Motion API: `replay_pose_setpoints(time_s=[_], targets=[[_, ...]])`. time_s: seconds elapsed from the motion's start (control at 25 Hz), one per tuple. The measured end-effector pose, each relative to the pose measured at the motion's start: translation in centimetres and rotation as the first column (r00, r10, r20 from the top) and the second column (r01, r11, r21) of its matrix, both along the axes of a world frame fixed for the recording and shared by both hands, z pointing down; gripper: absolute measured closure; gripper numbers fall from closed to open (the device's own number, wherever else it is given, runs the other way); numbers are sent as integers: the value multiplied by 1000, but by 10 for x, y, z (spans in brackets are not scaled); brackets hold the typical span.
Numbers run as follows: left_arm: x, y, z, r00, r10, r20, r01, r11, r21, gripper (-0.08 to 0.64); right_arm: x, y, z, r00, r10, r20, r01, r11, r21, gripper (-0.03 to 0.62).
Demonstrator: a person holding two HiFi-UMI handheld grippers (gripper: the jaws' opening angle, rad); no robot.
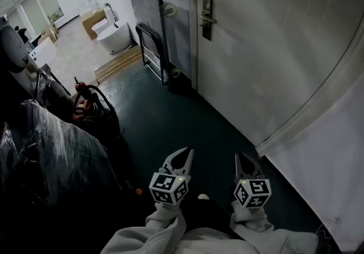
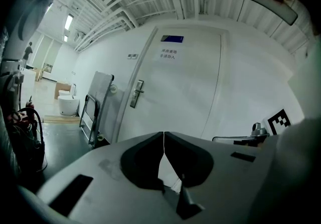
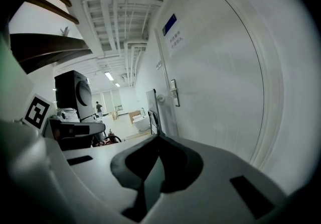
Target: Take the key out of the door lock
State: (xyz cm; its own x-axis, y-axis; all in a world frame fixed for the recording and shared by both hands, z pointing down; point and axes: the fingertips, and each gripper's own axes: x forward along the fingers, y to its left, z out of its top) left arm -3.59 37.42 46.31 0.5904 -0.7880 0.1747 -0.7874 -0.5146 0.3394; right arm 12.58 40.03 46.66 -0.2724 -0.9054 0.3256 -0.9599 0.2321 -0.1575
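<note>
- Jaws of the left gripper (image 1: pixel 184 152) are pressing together tip to tip, with nothing between them.
- The right gripper (image 1: pixel 245 159) is also holding its jaws together at the tips, and it is empty.
- Both grippers are hovering at the bottom centre of the head view, over the dark floor (image 1: pixel 170 110).
- The door lock (image 1: pixel 206 17) is sitting on the white door (image 1: pixel 273 53) at the top centre of the head view, well apart from both grippers.
- The key is showing too small there to make out.
- A folded cart (image 1: pixel 149 25) is leaning against the wall just left of the door.
</note>
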Motion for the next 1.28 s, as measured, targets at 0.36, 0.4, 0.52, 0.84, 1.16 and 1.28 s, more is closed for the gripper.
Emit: replay_pose_setpoints(time_s=[0.36, 0.4, 0.52, 0.84, 1.16, 1.28], targets=[[8, 4, 0, 1000, -18, 7, 18, 1000, 5, 541, 7, 1, 4, 1000, -25, 10, 25, 1000, -8, 540], [8, 4, 0, 1000, -21, 10, 21, 1000, 6, 541, 8, 1, 6, 1000, -26, 13, 26, 1000, -11, 540], [8, 2, 1, 999, -26, 19, 26, 1000, 6, 541, 10, -1, 8, 1000, -23, 15, 24, 1000, -21, 540], [14, -19, 5, 1000, -16, 14, 16, 1000, 6, 541, 14, -16, 11, 1000, -19, 7, 19, 1000, -23, 540], [17, -55, 11, 1000, -22, 1, 22, 1000, -14, 541, 20, -49, 12, 1000, -6, 6, 6, 1000, -30, 540], [16, -74, 10, 999, -32, -3, 32, 999, -19, 541, 21, -67, 10, 1000, -9, 4, 9, 999, -31, 540]])
